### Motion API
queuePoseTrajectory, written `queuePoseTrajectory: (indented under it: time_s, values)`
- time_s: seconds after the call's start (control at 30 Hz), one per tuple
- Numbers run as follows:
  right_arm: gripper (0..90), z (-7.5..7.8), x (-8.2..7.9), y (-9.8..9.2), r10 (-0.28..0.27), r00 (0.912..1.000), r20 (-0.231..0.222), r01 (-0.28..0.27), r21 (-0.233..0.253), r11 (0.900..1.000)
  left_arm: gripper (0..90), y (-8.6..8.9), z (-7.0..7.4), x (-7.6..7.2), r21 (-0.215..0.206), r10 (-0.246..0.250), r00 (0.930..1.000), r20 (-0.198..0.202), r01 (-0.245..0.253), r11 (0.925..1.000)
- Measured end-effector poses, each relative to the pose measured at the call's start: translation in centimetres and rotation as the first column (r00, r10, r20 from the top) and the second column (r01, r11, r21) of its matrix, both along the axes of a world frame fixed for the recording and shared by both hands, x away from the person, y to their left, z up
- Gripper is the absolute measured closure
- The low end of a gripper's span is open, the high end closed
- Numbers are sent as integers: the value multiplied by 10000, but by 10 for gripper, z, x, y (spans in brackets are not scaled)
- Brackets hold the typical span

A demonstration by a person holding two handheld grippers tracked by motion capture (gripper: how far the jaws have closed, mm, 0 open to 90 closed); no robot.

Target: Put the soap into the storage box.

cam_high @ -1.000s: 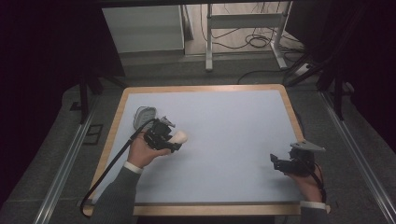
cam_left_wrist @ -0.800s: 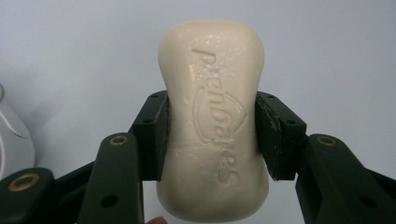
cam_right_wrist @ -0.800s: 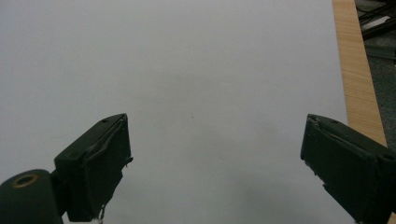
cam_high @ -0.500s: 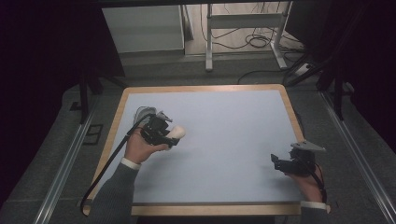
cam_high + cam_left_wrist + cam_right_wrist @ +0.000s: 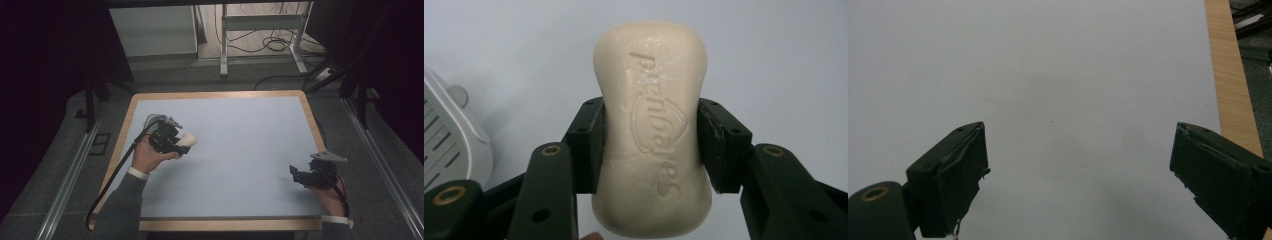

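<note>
- My left gripper (image 5: 181,141) is over the left part of the pale blue surface (image 5: 240,150), held in my left hand (image 5: 150,156).
- Its fingers (image 5: 586,145) are clamped on a cream bar of soap (image 5: 651,125), one finger on each long side, at the bar's narrow waist.
- In the left gripper view the soap stands lengthwise between the fingers, with its far end reaching out past their tips. Raised lettering and a curved emblem run along its top face.
- From the high view the soap (image 5: 187,141) shows as a pale lump at the front of the left gripper, pointing toward the middle of the surface. I cannot tell whether it touches the surface or hangs just above it.
- At the left edge of the left gripper view sits a white object with slots (image 5: 449,145), near the soap but apart from it.
- My right gripper (image 5: 300,176) is near the right front corner of the surface, well apart from the soap, held in my right hand (image 5: 327,192).
- Its fingers (image 5: 955,175) are wide apart, with bare surface between them.
- A wooden rim (image 5: 1230,75) borders the surface, seen at the right of the right gripper view.
</note>
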State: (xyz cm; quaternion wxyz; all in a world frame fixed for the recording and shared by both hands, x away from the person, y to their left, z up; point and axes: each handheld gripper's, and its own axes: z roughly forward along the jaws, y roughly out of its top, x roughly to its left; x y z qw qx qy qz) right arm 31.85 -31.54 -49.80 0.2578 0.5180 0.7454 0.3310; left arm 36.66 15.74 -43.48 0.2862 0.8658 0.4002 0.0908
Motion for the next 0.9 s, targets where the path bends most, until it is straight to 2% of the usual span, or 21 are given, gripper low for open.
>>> queuePoseTrajectory:
  time_s: [0.57, 0.9]
  values:
    - [83, -1, 0, -1, -49, 10000, -22, 49, 5, 10000, 494, 4, 13, 5, 191, 14, 9996, 265, -20, 9998]
    - [83, -1, 0, -1, -43, 10000, -40, 42, -15, 10000, 494, 10, 15, 10, 39, 197, 9996, 206, -197, 9998]
